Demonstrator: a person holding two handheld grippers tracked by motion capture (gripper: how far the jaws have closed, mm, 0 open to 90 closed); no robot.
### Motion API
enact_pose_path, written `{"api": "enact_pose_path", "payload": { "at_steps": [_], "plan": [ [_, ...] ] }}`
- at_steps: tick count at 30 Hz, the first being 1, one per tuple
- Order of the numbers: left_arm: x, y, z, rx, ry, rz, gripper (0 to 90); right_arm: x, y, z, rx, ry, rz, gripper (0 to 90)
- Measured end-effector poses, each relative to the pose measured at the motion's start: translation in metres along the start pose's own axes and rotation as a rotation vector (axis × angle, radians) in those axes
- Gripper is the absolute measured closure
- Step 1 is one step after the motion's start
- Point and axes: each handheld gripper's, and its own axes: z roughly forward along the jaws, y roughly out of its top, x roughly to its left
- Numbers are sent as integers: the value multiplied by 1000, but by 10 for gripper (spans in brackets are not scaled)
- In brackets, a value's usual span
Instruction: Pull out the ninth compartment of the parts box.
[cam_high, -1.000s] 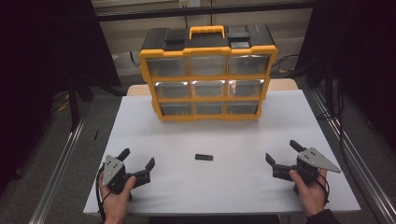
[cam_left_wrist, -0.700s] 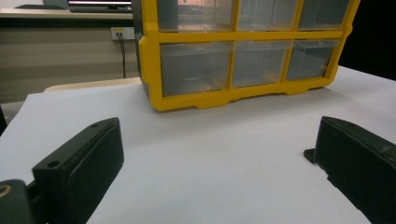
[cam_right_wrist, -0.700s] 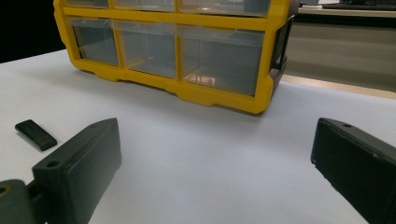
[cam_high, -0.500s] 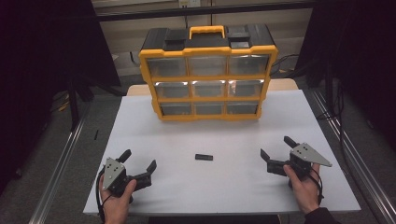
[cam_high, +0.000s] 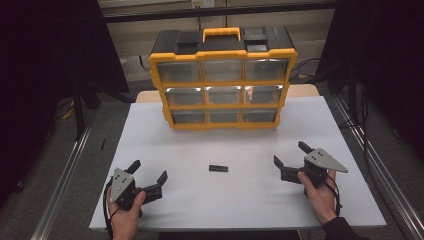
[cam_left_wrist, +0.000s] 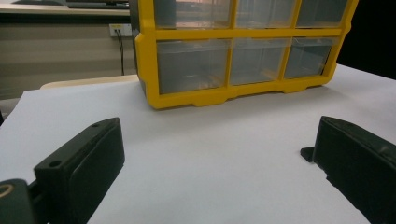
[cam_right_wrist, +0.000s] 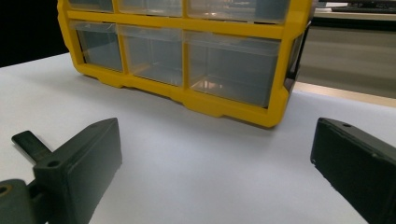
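I have both claws spread wide and holding nothing. My left claw (cam_high: 149, 176) sits near the counter's (cam_high: 250, 200) front left corner, my right claw (cam_high: 291, 159) near the front right edge. The small black bar (cam_high: 218, 168) lies flat on the counter between them, a little closer to the right claw, touching neither. The yellow drawer cabinet (cam_high: 222, 80) stands upright at the back edge, all drawers shut.

The high view looks forward and down over the whole desk (cam_high: 250, 200). Each gripper view sits low behind its own jaws, close to the desk, facing the yellow drawer organizer (cam_high: 222, 80) ahead, which all views share.
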Motion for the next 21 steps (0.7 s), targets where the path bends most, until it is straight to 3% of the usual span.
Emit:
{"api": "enact_pose_path", "payload": {
  "at_steps": [11, 21],
  "plan": [
    [0, 0, 1, -6, 3, -4, 21, 5, 10, 22, 9, 37, -40, 11],
    [2, 1, 0, -10, -2, -1, 21, 3, 23, 42, 9, 24, -73, 8]
  ]
}}
